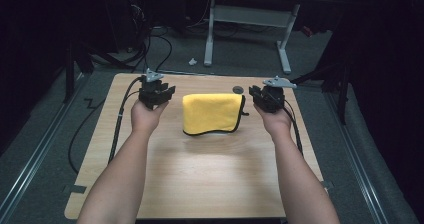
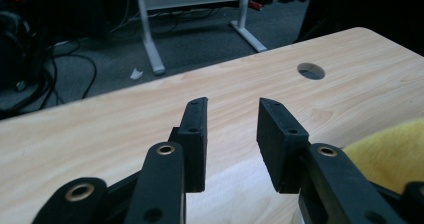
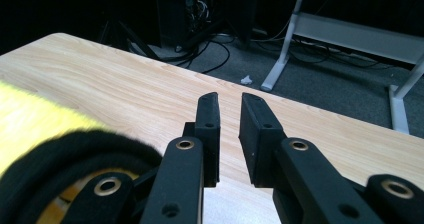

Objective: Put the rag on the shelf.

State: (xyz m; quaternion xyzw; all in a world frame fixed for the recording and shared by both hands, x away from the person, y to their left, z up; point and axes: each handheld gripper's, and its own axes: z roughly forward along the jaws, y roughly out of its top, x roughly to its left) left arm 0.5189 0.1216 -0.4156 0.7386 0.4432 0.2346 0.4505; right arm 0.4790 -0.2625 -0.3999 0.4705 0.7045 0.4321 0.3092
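Folded yellow cloth (image 1: 211, 113) lies mid-table (image 1: 200, 184), between both grippers.

The high view gives its black-edged outline; left gripper (image 2: 231, 115) stands released, empty; right gripper (image 3: 229, 106) is nearly closed on nothing, the cloth's edge beside it.

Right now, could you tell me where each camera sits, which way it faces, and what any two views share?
High view: above the person's side, looking forward and down on the table; both forearms, left gripper, right gripper.
Left gripper view: rides the left gripper, facing the table's far edge; jaws apart, nothing between.
Right gripper view: rides the right gripper; narrow empty gap.
Shared: yellow towel.
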